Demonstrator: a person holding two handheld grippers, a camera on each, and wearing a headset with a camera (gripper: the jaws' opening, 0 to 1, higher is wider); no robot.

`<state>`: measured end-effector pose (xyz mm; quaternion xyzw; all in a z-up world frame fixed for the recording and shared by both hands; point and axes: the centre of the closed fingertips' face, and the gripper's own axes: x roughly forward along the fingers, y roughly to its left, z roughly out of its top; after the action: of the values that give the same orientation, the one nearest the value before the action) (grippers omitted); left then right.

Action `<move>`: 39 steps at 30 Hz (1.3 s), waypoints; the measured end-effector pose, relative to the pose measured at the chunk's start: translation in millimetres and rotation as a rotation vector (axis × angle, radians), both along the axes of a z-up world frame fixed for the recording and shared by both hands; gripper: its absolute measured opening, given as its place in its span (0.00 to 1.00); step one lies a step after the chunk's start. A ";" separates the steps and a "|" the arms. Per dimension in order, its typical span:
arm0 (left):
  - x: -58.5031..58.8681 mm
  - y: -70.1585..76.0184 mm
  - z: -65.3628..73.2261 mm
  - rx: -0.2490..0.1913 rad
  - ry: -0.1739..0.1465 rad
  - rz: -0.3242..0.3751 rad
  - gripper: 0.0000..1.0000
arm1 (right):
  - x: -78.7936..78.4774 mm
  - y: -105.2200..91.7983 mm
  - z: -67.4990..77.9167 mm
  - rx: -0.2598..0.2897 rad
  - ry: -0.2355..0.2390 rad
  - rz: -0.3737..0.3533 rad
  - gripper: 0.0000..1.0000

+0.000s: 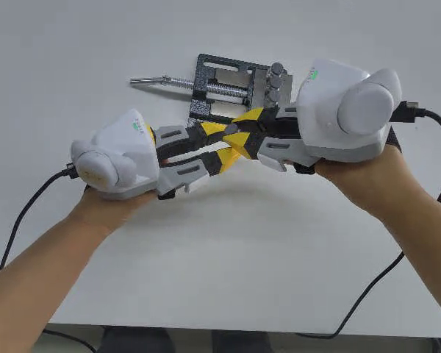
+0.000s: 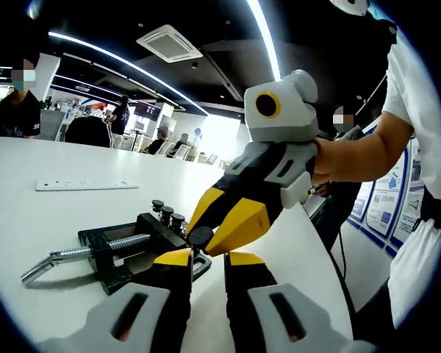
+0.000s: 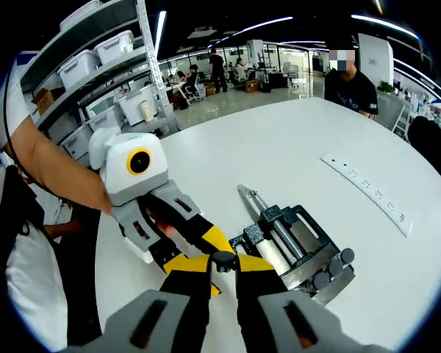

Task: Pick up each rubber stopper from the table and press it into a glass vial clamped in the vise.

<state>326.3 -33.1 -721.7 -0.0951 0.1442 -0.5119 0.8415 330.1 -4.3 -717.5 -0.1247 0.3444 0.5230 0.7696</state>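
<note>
White table (image 1: pixel 228 257) carries everything; its left, right and far edges are cut off in the head view.

The right gripper (image 3: pixel 223 265) comes in from the right and the left gripper (image 2: pixel 208 259) from the left. They meet tip to tip just near of the vise (image 1: pixel 203 88). In the head view their yellow tips overlap, so I can't separate them there.

Right gripper: jaws clenched on the rubber stopper (image 3: pixel 223 258). I see this in its own view, and in the left gripper view it shows as a dark disc pinched at the tips.

Left gripper: jaws stand apart with a gap between the tips. The stopper sits just past that gap. I can't tell whether the left tips touch it.

The vise sits far of centre, with its screw handle sticking out left. The crossed jaws hide its near edge in the head view.

A power strip (image 3: pixel 367 193) lies flat, well beyond the vise.

Both cables (image 1: pixel 426 184) run off frame.

The vials (image 1: pixel 275 82) stand in a short row at the right end of the vise. I can only make out their dark round tops. The glass is too small to see, and so is the count.
</note>
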 end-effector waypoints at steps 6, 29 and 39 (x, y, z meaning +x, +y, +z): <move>5.7 1.3 6.6 -0.014 -0.014 0.043 0.11 | 5.4 1.2 4.7 0.057 0.016 -0.061 0.12; 15.4 4.9 14.6 -0.031 -0.059 0.070 0.05 | 13.5 3.2 13.6 0.205 0.099 -0.174 0.12; 16.9 7.4 16.8 -0.023 -0.084 0.079 0.00 | 13.1 5.0 15.2 0.228 0.125 -0.179 0.12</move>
<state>343.2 -25.7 -704.9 -0.0886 0.0989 -0.4833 0.8654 343.2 0.7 -702.3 0.0276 0.3398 0.4949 0.7993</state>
